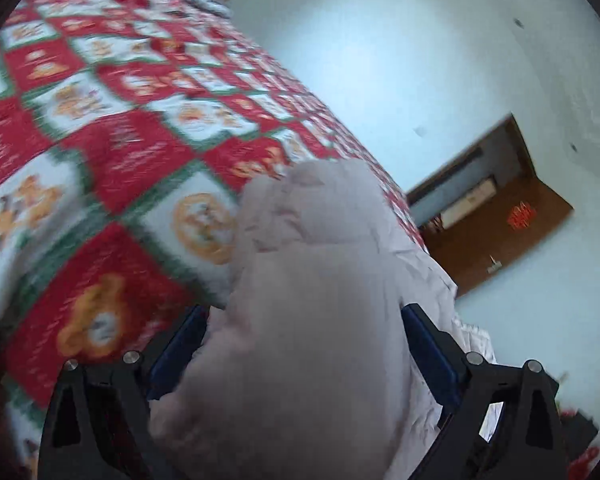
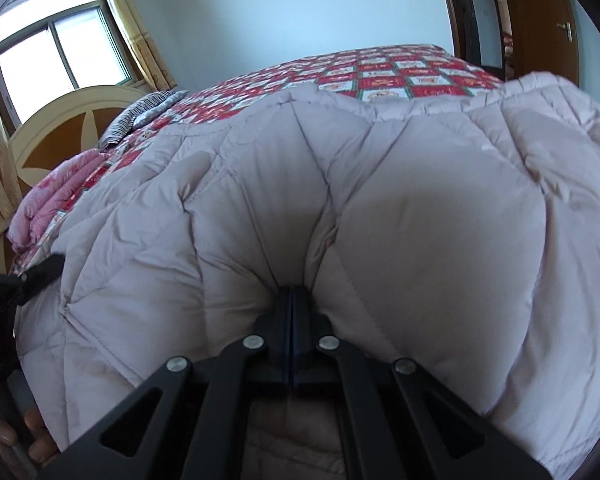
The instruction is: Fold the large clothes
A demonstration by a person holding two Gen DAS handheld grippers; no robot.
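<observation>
Lying across a bed's patchwork quilt point(image 2: 396, 70), one pale pink padded coat point(image 2: 420, 208) is pinched by the right gripper point(image 2: 291, 300); left gripper point(image 1: 304, 344) jaws seemingly open around a fold.

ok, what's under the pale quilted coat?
The pale quilted coat lies on the red patchwork bedspread, which shows beyond its far edge. What's directly beneath the coat is hidden.

Pale pink quilted puffer coat point(image 2: 380, 208) lies bunched, seemingly face-down, on the bed.
</observation>
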